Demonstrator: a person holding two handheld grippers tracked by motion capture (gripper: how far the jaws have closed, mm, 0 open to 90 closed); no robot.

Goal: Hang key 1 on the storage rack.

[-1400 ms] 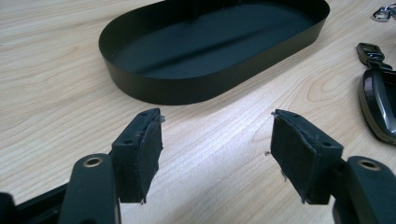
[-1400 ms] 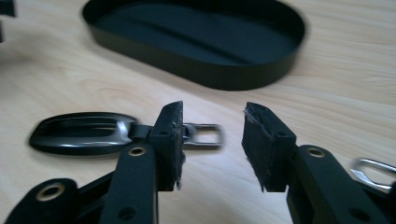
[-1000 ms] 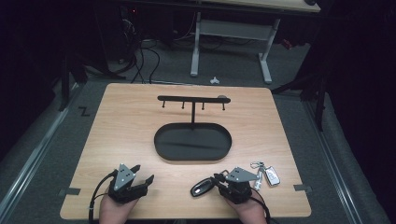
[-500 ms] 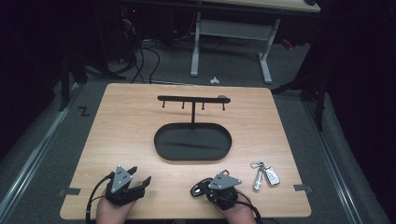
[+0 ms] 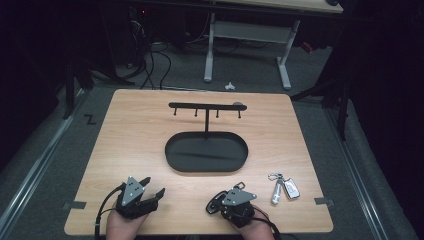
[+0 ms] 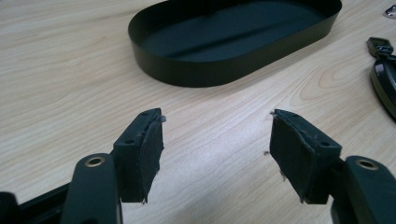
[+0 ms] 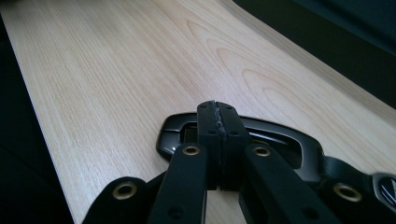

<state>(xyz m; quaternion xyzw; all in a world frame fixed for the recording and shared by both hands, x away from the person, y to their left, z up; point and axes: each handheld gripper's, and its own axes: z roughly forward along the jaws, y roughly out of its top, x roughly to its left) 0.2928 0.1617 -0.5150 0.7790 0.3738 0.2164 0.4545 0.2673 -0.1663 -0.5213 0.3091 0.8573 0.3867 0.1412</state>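
Observation:
A black key fob (image 5: 213, 205) with a loop lies near the table's front edge, and my right gripper (image 5: 222, 202) points left over it. In the right gripper view the jaws of my right gripper (image 7: 217, 109) are pressed together on the near rim of the fob's loop (image 7: 280, 133). My left gripper (image 5: 152, 186) rests at the front left, open and holding nothing. Its view shows my left gripper (image 6: 217, 135) facing the black oval tray (image 6: 201, 77), with the fob (image 6: 385, 79) at the right edge.
The oval tray (image 5: 200, 155) sits mid-table with a black hook rack (image 5: 206, 106) rising from its far side. A silver key and fob bunch (image 5: 282, 187) lies at the front right. Bare wood lies to the left of the tray.
My right gripper has moved left along the front edge, away from the silver keys, taking the black fob with it. The left gripper has barely shifted.

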